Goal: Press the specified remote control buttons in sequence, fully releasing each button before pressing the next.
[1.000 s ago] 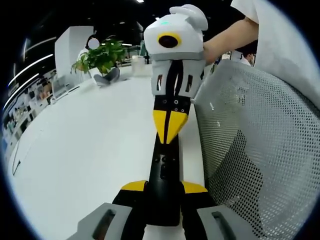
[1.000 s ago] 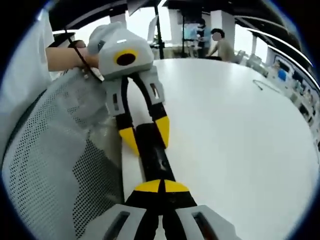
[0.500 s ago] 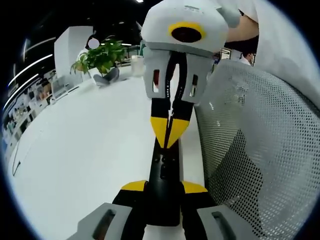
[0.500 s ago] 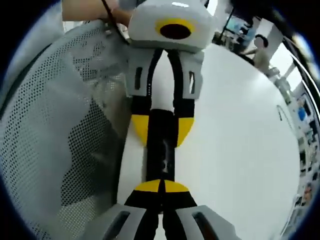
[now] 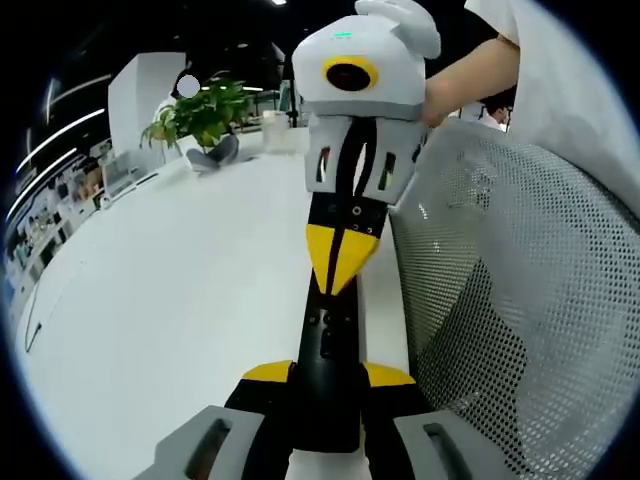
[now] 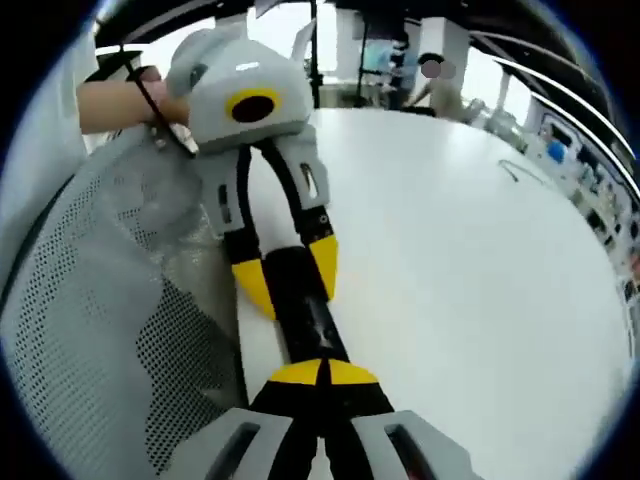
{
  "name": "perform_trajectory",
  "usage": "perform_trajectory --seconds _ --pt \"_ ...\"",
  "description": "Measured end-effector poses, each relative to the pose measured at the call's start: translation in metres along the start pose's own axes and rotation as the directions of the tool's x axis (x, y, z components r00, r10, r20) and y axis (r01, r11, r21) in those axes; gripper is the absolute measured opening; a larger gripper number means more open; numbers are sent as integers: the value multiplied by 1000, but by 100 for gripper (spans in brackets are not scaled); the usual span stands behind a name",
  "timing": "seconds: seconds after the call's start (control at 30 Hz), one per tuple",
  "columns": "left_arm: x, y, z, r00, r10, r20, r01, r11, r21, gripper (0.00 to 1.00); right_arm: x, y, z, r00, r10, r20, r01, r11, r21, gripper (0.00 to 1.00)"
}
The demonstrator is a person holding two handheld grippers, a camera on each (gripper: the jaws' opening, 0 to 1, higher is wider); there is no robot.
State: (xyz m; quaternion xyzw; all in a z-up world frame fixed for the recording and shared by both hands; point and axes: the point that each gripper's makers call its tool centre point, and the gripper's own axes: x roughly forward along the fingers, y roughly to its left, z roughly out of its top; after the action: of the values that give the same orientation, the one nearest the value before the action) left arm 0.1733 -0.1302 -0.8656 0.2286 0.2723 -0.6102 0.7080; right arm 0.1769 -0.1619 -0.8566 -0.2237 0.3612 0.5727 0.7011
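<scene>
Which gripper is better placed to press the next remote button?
Right. The left gripper is clamped around the sides of the remote, steadying it. The right gripper has its jaws shut, with the tips at the remote's face, so it likely only needs to lift and shift.

White table (image 5: 180, 300), mesh chair back (image 5: 520, 300) beside it, potted plant (image 5: 205, 115) beyond

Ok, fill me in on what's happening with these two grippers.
A person is working a black remote with two handheld grippers over a white table, beside a mesh chair back. The left gripper clamps the remote between its yellow-tipped fingers. The right gripper, fingers closed together, has its tip down on the remote's face. Whether a button is actually pressed can't be told.
</scene>
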Motion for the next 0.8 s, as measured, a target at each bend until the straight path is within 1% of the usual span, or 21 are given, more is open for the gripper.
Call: perform_trajectory --seconds 0.03,0.1,0.2,0.3,0.37,0.43,0.47,0.5,0.53,0.57,0.67,0.7,0.8 --pt "0 0 0 1000 0 0 0 1000 0 24 0 3 2 999 28 26 -29 998 49 0" --pt "0 0 0 1000 1 1 -1 1000 -1 24 -1 8 6 996 62 68 -68 994 90 0" --pt "0 0 0 1000 1 -1 -1 1000 -2 24 -3 4 5 998 35 55 -39 996 75 0" --pt "0 0 0 1000 1 -1 -1 1000 -2 24 -3 -1 3 999 21 27 -22 999 39 0" --pt "0 0 0 1000 1 0 -1 1000 -2 24 -1 1 6 999 34 17 -34 999 19 0" --pt "0 0 0 1000 1 0 -1 1000 -2 24 2 2 5 999 39 -16 -39 999 -34 0" --pt "0 0 0 1000 1 0 -1 1000 -3 24 3 4 2 998 43 -46 -46 996 -73 0" --pt "0 0 0 1000 1 0 -1 1000 -3 24 3 3 2 998 32 -51 -37 995 -94 0" --pt "0 0 0 1000 2 0 -2 1000 -4 24 3 4 3 998 38 -48 -44 992 -115 0" --pt "0 0 0 1000 2 0 -2 1000 -4 24 3 4 3 998 37 -52 -42 994 -103 0" --pt "0 0 -1 1000 2 0 -2 1000 -5 24 4 4 3 996 33 -85 -45 987 -152 0" --pt "0 0 -1 1000 2 1 -2 1000 -5 24 4 4 2 994 32 -108 -51 982 -181 0" --pt "0 0 -1 1000 1 1 -1 1000 -4 24 5 4 2 988 30 -154 -65 972 -226 0"
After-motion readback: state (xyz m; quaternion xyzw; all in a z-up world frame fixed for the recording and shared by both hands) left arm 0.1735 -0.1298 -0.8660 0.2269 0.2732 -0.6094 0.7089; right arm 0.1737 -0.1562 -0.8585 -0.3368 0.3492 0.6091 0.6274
